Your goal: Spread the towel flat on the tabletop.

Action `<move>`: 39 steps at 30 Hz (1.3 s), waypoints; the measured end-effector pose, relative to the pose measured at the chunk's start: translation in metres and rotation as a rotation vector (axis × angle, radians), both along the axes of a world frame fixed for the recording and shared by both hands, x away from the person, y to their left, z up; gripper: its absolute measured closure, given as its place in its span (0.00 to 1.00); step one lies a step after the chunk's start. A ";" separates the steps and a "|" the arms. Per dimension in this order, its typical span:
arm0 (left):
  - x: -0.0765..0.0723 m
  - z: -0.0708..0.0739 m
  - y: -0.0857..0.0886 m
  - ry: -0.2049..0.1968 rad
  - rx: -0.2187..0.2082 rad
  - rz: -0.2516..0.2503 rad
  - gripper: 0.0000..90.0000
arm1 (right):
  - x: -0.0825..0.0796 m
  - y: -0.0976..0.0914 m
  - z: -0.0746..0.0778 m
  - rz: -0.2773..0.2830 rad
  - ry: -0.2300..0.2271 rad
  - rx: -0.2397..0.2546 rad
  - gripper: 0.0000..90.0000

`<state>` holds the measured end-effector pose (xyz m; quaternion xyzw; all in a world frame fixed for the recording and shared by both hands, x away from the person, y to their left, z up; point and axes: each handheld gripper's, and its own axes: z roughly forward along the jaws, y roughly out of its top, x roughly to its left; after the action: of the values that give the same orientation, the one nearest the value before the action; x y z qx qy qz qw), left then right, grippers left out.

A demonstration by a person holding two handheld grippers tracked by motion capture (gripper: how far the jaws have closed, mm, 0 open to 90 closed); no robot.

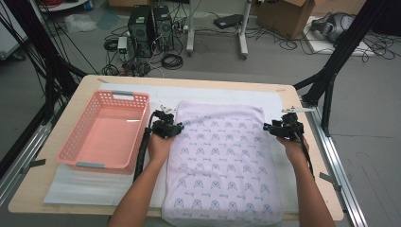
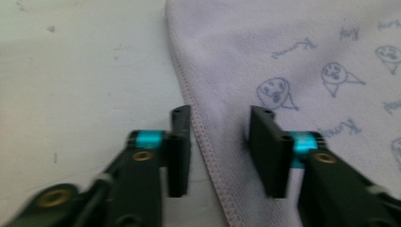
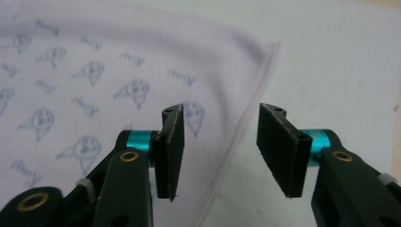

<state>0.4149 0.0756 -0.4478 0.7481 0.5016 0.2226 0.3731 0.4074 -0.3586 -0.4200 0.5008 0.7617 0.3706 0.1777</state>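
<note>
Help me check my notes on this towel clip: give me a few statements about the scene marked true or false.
1. The towel lies spread flat on the table. True.
2. The pink basket holds a folded towel. False: the basket has nothing in it.
3. The left gripper has the towel's stitched edge between its jaws, which stand apart. True.
4. The right gripper is clamped shut on a bunched corner of the towel. False: its jaws stand open over the towel's edge, which lies flat.
5. The basket sits to the right of the towel in the high view. False: it sits to the left.
</note>
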 end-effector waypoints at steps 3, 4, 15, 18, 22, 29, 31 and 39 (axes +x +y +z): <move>-0.002 0.004 0.000 -0.042 0.061 0.113 0.94 | -0.002 0.004 0.001 0.012 0.003 0.000 0.56; -0.001 0.004 0.002 -0.031 0.045 0.128 0.94 | -0.003 0.006 0.003 0.015 0.002 -0.006 0.55; -0.010 0.003 0.006 -0.035 0.012 0.072 0.55 | -0.018 0.015 -0.019 -0.005 0.067 -0.058 0.97; -0.013 0.007 0.004 -0.043 -0.001 0.051 0.54 | -0.021 0.011 -0.020 -0.025 0.035 -0.074 0.99; -0.016 0.008 0.003 -0.014 -0.007 0.023 0.54 | -0.025 0.000 -0.021 -0.125 0.014 -0.106 0.99; -0.020 -0.004 0.008 -0.016 -0.025 0.005 0.62 | -0.033 0.005 -0.019 -0.136 -0.038 -0.129 0.81; -0.021 -0.003 0.006 -0.025 -0.017 -0.031 0.77 | -0.035 0.003 -0.017 -0.136 -0.042 -0.111 0.78; -0.019 -0.002 0.016 -0.037 0.012 0.092 0.98 | -0.038 0.007 -0.016 -0.070 -0.037 -0.032 0.72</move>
<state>0.3956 0.0917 -0.4502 0.7223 0.5271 0.2562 0.3672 0.3699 -0.3521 -0.4357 0.5174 0.7461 0.3611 0.2126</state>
